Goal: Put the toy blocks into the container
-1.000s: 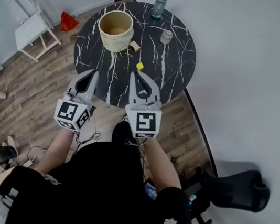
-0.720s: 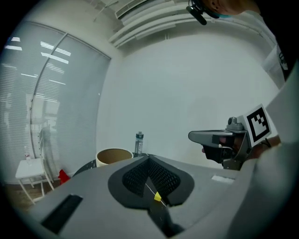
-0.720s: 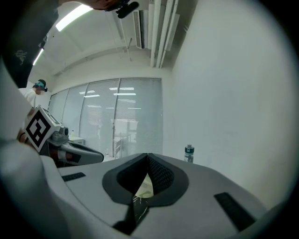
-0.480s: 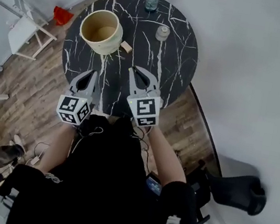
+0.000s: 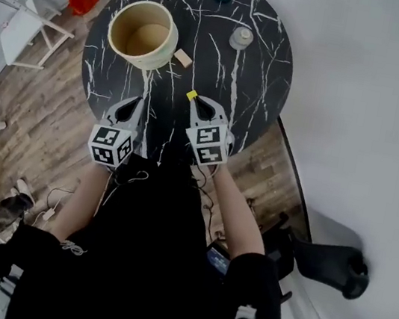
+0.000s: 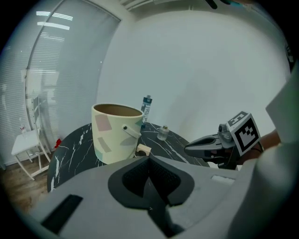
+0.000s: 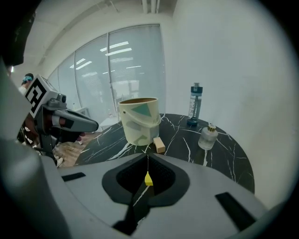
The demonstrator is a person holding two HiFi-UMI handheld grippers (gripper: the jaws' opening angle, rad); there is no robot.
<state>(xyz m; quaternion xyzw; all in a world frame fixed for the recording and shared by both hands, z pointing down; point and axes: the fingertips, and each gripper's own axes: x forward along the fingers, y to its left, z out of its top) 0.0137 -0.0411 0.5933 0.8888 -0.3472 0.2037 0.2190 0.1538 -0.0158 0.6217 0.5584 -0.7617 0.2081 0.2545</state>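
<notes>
Fingers (image 5: 208,115) of right gripper (image 5: 196,101), pressed together, point at yellow block (image 5: 192,95).

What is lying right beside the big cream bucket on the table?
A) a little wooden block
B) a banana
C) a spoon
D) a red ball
A: a little wooden block lies on the black table right next to the cream bucket.

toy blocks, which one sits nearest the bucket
The tan wooden block, right beside the cream bucket. The small yellow block lies well apart from it.
</notes>
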